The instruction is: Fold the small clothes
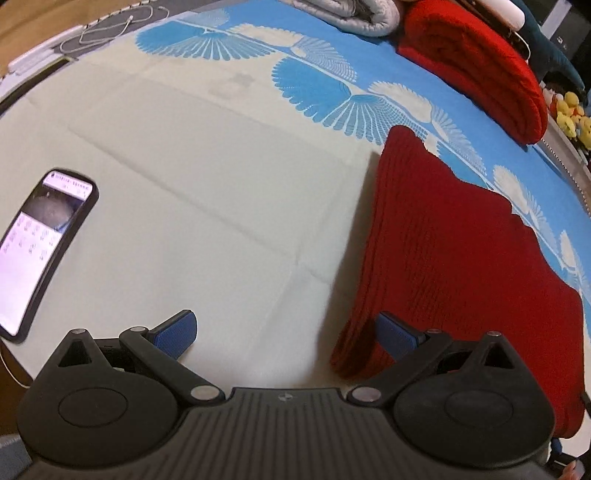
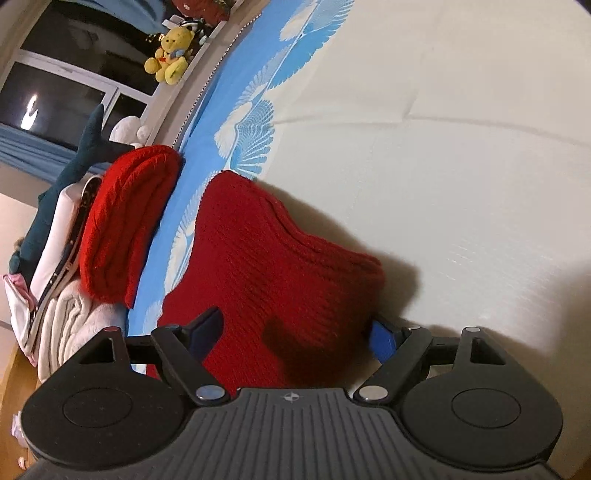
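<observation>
the left tool (image 1: 286,332) is hanging wide open over the bed with nothing between its blue pads; its right-hand pad (image 1: 397,334) is sitting just beside the near corner of the folded red ribbed knit garment (image 1: 454,258), apart from it as far as can be told. the right tool (image 2: 295,336) is also standing wide open and gripping nothing, yet the same garment (image 2: 280,280) is lying right in front of it, between and beyond its fingers, so the right hand is looking like the nearer one for the next grasp.

the garment is lying flat on the cream bedsheet with a blue fan-patterned border (image 1: 207,177). in the left view its long axis is running away from the tool, from the near corner up toward the border, and its straight folded edge is facing the open cream area. a fold would likely carry the near end along that axis.

farther off, a black smartphone with a lit screen (image 1: 40,251) is lying at the left. beyond, a second red knit bundle (image 1: 476,70) and a grey folded blanket (image 1: 351,13) are resting near the bed's far edge, with a yellow plush bear (image 2: 171,55) on the ledge behind.
</observation>
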A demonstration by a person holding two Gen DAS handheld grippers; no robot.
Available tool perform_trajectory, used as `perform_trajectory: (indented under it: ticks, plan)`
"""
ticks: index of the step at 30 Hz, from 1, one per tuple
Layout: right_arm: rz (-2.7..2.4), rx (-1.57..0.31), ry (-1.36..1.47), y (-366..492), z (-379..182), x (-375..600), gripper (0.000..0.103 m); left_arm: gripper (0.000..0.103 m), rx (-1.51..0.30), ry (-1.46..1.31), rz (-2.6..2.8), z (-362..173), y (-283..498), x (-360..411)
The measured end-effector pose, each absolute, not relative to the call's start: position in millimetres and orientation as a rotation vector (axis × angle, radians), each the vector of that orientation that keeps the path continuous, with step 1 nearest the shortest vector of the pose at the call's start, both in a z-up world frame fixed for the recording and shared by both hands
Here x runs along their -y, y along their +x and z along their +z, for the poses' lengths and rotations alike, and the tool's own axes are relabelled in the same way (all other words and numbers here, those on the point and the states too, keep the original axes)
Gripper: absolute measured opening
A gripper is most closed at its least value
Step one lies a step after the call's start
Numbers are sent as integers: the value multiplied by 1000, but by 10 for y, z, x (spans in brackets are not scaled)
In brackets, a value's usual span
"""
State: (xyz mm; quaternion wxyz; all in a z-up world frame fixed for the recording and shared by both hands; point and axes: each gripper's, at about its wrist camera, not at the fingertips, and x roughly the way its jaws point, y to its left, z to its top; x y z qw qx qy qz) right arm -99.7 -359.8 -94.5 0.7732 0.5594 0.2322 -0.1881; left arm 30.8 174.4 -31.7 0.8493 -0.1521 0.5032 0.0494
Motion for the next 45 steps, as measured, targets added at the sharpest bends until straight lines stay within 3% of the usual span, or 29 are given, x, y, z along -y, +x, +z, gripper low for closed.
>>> perform_trajectory:
  ticks: [25,27,29,35,39,45]
  plan:
    - [-461,-471,1204,-869,-940,3564,89,103,-978,-154,30,-130,355,-1391]
    - [-475,-485,1180,-858,-916,3558,81,103,-977,-151,26,-128,350,-1390]
    - [-502,-519,1156,-835,-918,3551,33,103,-976,-150,25,-127,348,-1393]
    - [-492,-542,1008,-697,-647,3468,18,103,-975,-148,25,-119,344,-1406]
    - [-476,-517,733,-460,-163,3101,17,103,-963,-156,48,-76,345,-1488]
    - [-247,-405,176,-2,468,1742,16,103,-948,-243,133,-3,418,-1804]
